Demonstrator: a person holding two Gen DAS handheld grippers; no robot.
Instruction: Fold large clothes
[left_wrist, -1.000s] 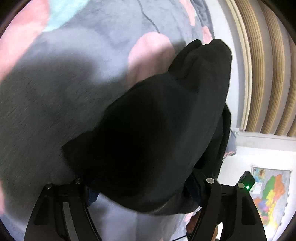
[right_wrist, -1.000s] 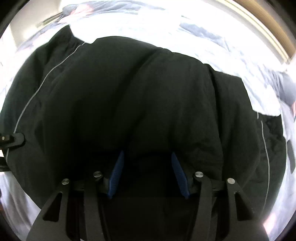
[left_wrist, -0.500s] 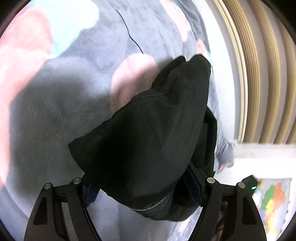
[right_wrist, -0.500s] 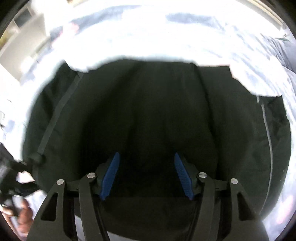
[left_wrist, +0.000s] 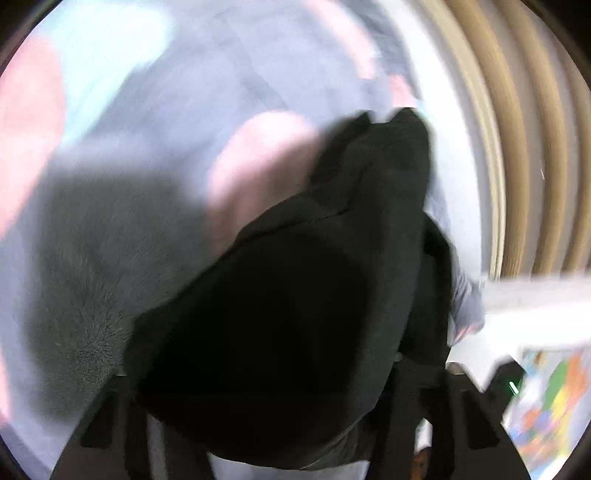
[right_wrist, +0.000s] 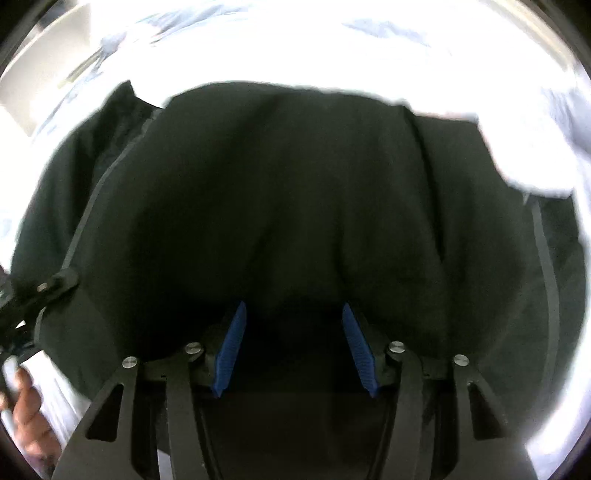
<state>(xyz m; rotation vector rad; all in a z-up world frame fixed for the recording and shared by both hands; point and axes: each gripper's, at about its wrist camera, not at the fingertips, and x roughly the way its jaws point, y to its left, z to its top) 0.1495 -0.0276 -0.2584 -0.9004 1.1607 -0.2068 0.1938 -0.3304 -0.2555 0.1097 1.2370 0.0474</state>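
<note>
A big black garment (left_wrist: 314, 295) fills the lower middle of the left wrist view, lifted off a grey fleece blanket (left_wrist: 129, 184) with pink and pale blue patches. It drapes over my left gripper (left_wrist: 258, 369) and hides the pads. The jaws are closing with the cloth bunched between them. In the right wrist view the same garment (right_wrist: 295, 184), with thin grey piping, spreads over white bedding (right_wrist: 295, 44). My right gripper (right_wrist: 293, 308) points down into it. Its jaws are closing, and the blue pads (right_wrist: 232, 350) pinch a thick fold at their tips.
A wall of beige slats (left_wrist: 535, 147) and a white ledge (left_wrist: 535, 295) lie to the right, with a coloured map (left_wrist: 554, 398) below. At the left edge of the right wrist view are the left gripper's finger (right_wrist: 44, 288) and a person's hand (right_wrist: 26, 417).
The left gripper has risen with the garment, its jaws have drawn closer together, and the view has blurred. The right pads widened a little, then narrowed again on the fold.
</note>
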